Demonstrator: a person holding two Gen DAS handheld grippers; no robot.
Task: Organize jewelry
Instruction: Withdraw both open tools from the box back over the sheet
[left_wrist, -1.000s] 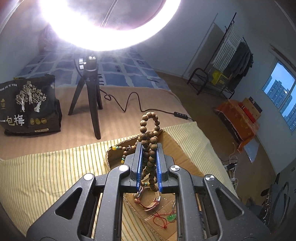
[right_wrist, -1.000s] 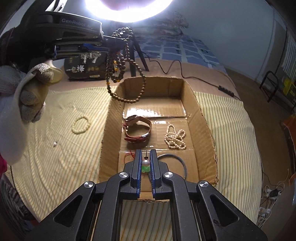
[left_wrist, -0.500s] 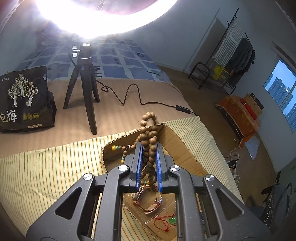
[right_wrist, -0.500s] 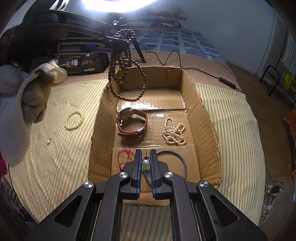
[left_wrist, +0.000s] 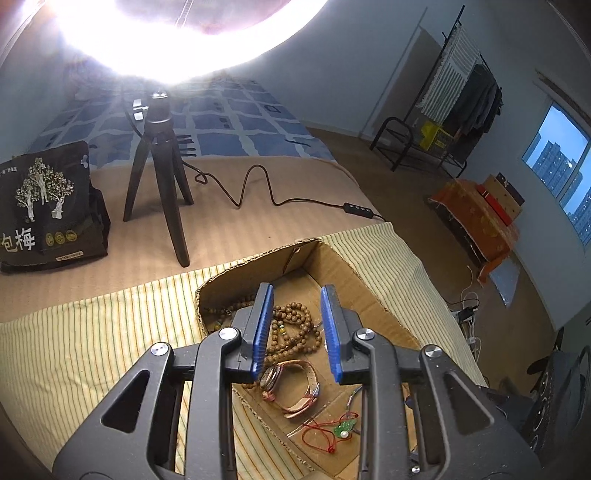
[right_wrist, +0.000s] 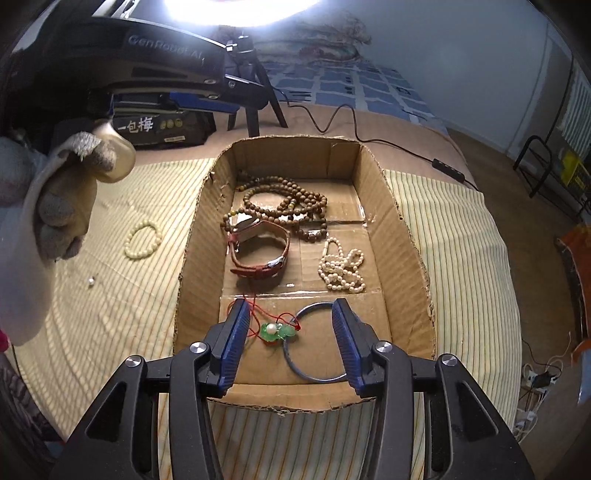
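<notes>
Wooden bead strand (right_wrist: 284, 206) lies loose at the box's (right_wrist: 406, 236) far end, touching the watch (right_wrist: 258, 251); both my tongs, left (left_wrist: 295, 328) and right (right_wrist: 291, 341), spread and empty; risk: my next grab snagging tangled neighbouring pieces.

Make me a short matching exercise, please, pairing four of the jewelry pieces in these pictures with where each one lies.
1. wooden bead necklace
2. pearl strand
3. cream bead bracelet
4. blue bangle

A. on the striped cloth, outside the box
B. far end of the cardboard box
C. near end of the box
D. right of the watch

Pairs: 1-B, 2-D, 3-A, 4-C
</notes>
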